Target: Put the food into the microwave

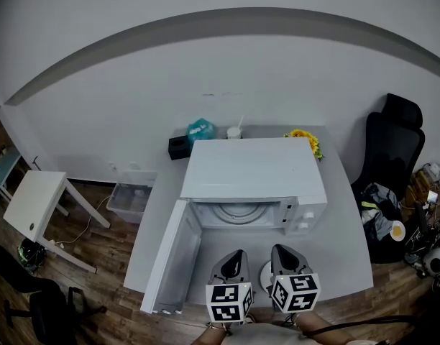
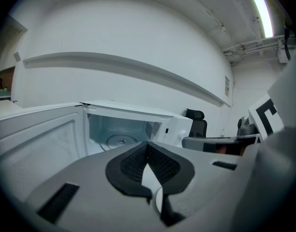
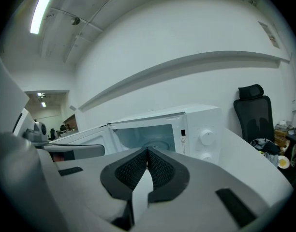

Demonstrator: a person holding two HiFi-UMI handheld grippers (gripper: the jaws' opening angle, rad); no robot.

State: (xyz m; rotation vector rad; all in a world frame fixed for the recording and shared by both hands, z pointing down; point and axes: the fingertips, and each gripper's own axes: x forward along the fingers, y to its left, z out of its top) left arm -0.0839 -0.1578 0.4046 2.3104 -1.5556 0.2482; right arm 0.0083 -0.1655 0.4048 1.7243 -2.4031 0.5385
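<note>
Microwave (image 1: 253, 180) stands open; left gripper (image 1: 237, 254) and right gripper (image 1: 278, 249) closed, empty

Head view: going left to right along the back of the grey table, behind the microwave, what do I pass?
black box → teal packet → white cup with a straw → yellow flowers

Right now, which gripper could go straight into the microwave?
Left, I think. The left gripper sits right in front of the microwave's open hole, with the door swung aside. The right gripper faces the knobs. Both jaws are shut.
</note>
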